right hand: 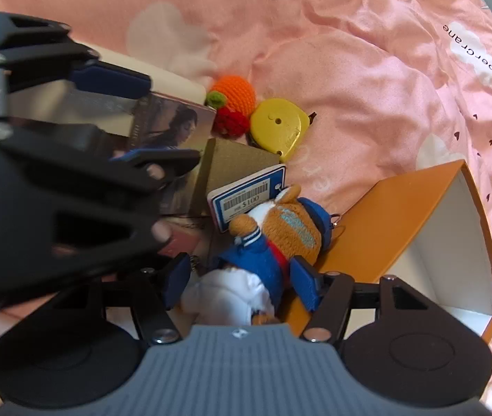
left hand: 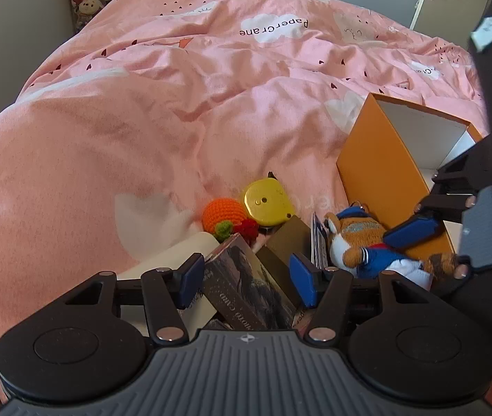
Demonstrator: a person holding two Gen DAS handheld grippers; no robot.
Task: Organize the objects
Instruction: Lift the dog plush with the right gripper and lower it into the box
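My left gripper (left hand: 247,279) hangs over the book (left hand: 246,287), fingers spread wide on either side of it, not pinching. Just past the book sit the crochet orange (left hand: 223,213), a red crochet piece (left hand: 247,228) and the yellow tape measure (left hand: 268,201), all bunched together on the pink duvet (left hand: 142,104). Next along, a brown box (right hand: 235,159) with a blue price card (right hand: 249,196) leaning on it. My right gripper (right hand: 242,282) straddles the plush fox (right hand: 263,246), fingers apart around its body, no squeeze that I can see. The fox lies against the orange box (right hand: 384,215), which sits tipped on the duvet, white inside.
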